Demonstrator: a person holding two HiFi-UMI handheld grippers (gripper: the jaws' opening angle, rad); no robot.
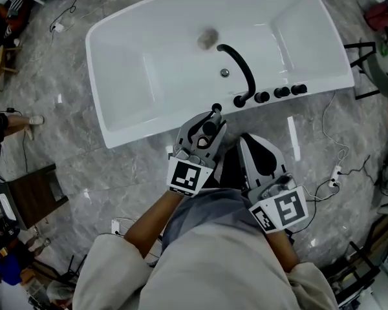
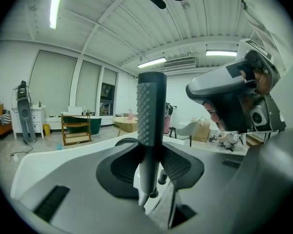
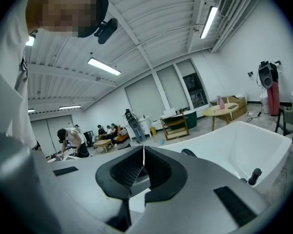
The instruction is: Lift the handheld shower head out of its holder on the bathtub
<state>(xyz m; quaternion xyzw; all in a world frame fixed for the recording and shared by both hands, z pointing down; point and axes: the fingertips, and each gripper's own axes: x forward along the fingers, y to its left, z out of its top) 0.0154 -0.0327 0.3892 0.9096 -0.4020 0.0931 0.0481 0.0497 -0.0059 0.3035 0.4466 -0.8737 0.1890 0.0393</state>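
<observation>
The handheld shower head [image 2: 151, 111] is a slim dark grey stick with a dotted face, and it stands upright between the jaws of my left gripper [image 2: 150, 155], which is shut on it. In the head view the left gripper [image 1: 210, 123] is at the near rim of the white bathtub [image 1: 136, 118], with the shower head's top [image 1: 215, 110] poking out past its fingertips. My right gripper [image 1: 249, 142] hovers just to the right, off the tub, with its jaws shut on nothing [image 3: 144, 152].
A curved black faucet spout [image 1: 239, 66] and a row of black knobs [image 1: 281, 92] sit on the tub's near rim. Cables [image 1: 336, 170] trail on the marble floor at the right. A dark wooden stool [image 1: 32, 196] stands at the left. People [image 3: 71, 140] work far across the room.
</observation>
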